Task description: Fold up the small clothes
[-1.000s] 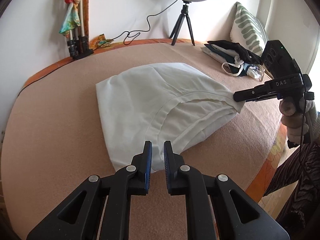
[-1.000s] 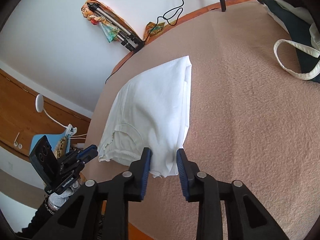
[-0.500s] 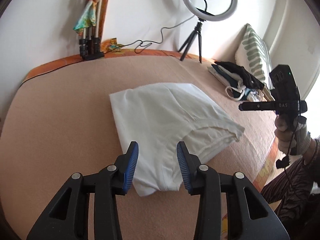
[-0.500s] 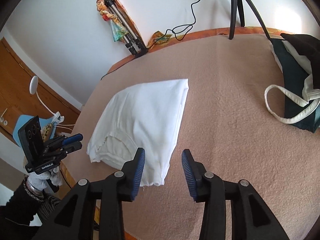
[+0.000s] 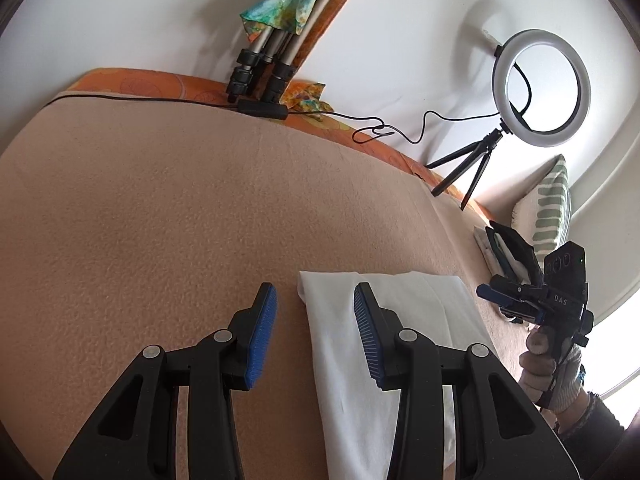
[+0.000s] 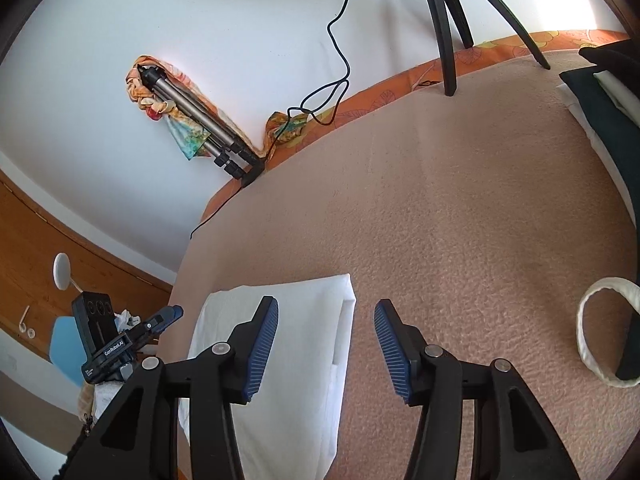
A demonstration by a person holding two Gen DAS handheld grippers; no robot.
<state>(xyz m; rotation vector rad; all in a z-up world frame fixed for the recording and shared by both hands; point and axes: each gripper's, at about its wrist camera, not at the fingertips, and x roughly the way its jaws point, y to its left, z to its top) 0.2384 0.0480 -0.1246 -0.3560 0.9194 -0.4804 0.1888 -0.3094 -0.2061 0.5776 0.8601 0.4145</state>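
A folded white garment [image 5: 384,360] lies flat on the peach blanket [image 5: 160,208]; it also shows in the right wrist view [image 6: 296,360]. My left gripper [image 5: 316,340] is open and empty, raised over the garment's far left corner. My right gripper [image 6: 326,350] is open and empty over the garment's far right corner. The right gripper also shows at the right of the left wrist view [image 5: 486,292], and the left gripper at the left of the right wrist view [image 6: 176,312].
A ring light on a small tripod [image 5: 540,88] and a folded tripod wrapped in a scarf [image 5: 272,40] stand by the wall, with a cable [image 5: 380,132] between. Dark folded clothes [image 6: 600,104], a white strap loop [image 6: 600,336] and a striped pillow [image 5: 552,208] lie to the right.
Both grippers let go of the garment's near edge, opened wide, lifted and moved toward the far edge. The garment now lies flat and folded.
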